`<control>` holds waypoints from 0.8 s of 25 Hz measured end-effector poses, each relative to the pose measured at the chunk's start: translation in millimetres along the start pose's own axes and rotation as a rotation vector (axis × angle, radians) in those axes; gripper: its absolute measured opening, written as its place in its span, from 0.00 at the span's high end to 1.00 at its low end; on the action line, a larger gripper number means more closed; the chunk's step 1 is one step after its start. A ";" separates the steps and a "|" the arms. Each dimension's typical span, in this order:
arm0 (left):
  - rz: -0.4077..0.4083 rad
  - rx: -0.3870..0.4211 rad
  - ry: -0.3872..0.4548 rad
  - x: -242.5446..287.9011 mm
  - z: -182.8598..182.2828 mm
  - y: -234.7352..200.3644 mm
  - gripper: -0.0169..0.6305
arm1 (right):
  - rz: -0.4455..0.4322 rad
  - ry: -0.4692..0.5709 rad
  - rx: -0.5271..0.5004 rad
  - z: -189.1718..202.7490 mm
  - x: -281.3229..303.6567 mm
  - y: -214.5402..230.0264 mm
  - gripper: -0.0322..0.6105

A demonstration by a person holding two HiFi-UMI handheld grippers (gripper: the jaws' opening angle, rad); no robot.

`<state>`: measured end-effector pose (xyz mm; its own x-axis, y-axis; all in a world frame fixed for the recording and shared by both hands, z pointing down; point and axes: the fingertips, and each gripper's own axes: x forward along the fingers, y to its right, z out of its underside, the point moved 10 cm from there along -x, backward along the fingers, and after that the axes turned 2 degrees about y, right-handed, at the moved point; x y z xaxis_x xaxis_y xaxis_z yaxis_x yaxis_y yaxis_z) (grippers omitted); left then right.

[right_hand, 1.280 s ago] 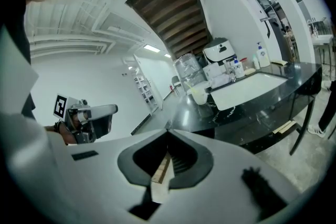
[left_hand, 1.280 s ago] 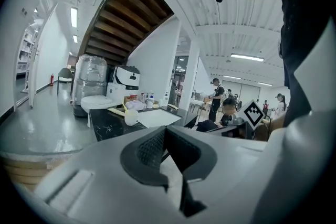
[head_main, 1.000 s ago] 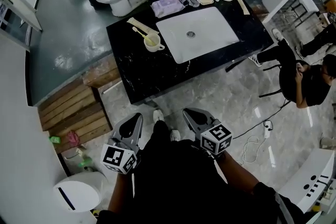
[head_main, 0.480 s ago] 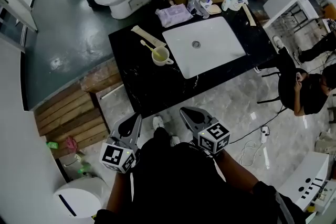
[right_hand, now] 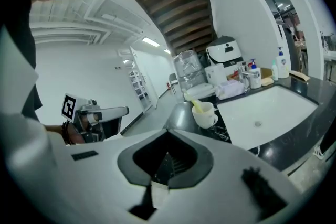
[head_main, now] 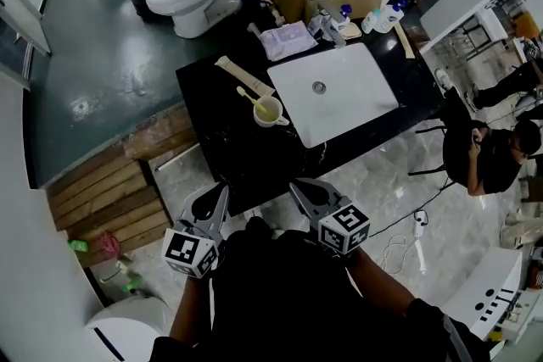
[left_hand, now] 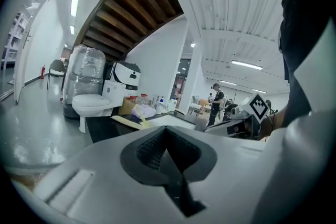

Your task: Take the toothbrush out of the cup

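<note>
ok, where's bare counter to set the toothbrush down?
Best: bare black counter between the cup and the near edge, left of the sink. Also the narrow strip in front of the sink. Crowded: back edge, with wipes pack, faucet, bottles.

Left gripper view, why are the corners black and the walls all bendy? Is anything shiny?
Left gripper view: its wide-angle lens curves the straight walls and leaves dark corners, above the shut left hand-held gripper. Head view: straight edges bend too; the green floor shows pale glare, while the cup looks crisp.
</note>
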<state>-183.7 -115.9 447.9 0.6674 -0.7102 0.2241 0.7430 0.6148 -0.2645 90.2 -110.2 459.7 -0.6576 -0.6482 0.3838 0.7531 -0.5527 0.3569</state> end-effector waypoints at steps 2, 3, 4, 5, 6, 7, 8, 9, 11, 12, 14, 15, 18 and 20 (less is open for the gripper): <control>0.009 0.006 0.005 5.1 -4.7 -6.9 0.96 | 0.005 -0.004 0.002 -2.3 6.9 1.8 0.93; 0.012 0.005 0.007 6.9 -6.6 -9.9 0.96 | 0.007 -0.005 0.004 -3.8 9.9 2.6 0.93; 0.014 0.003 0.009 8.5 -8.3 -12.7 0.96 | 0.007 -0.003 0.004 -5.9 12.6 3.0 0.93; 0.014 0.001 0.010 9.7 -9.9 -15.4 0.96 | 0.005 0.002 0.001 -8.9 15.1 3.1 0.93; 0.014 -0.002 0.012 10.7 -11.3 -17.7 0.96 | 0.003 0.007 -0.004 -12.2 17.5 3.1 0.93; 0.013 -0.005 0.012 11.6 -12.4 -19.5 0.96 | 0.000 0.011 -0.013 -15.6 19.6 3.0 0.93; 0.012 -0.007 0.011 12.4 -13.2 -20.4 0.96 | -0.003 0.011 -0.024 -18.8 21.3 3.2 0.93; 0.010 -0.009 0.009 13.3 -14.0 -20.7 0.96 | -0.006 0.010 -0.034 -21.8 22.8 3.7 0.93; 0.012 -0.008 0.007 16.0 -16.8 -19.7 0.96 | -0.013 0.013 -0.051 -28.5 25.1 5.5 0.93; 0.015 -0.005 0.008 17.6 -18.9 -19.1 0.96 | -0.016 0.016 -0.059 -32.2 26.4 6.6 0.93; 0.017 -0.001 0.014 22.1 -22.8 -18.7 0.96 | -0.018 0.021 -0.080 -39.0 29.6 9.8 0.93; 0.016 -0.003 0.019 24.8 -24.0 -18.8 0.96 | -0.019 0.020 -0.089 -41.4 31.4 11.9 0.93; -0.001 -0.010 0.029 31.7 -27.5 -16.6 0.96 | -0.022 0.007 -0.098 -44.7 37.5 21.0 0.93; -0.013 -0.004 0.024 34.1 -29.3 -14.3 0.96 | -0.025 -0.006 -0.119 -46.1 42.9 27.2 0.93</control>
<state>-173.1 -158.9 431.8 0.6564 -0.7260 0.2050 0.7513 0.6042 -0.2655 83.3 -177.2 446.7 -0.6764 -0.6303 0.3810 0.7329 -0.6272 0.2635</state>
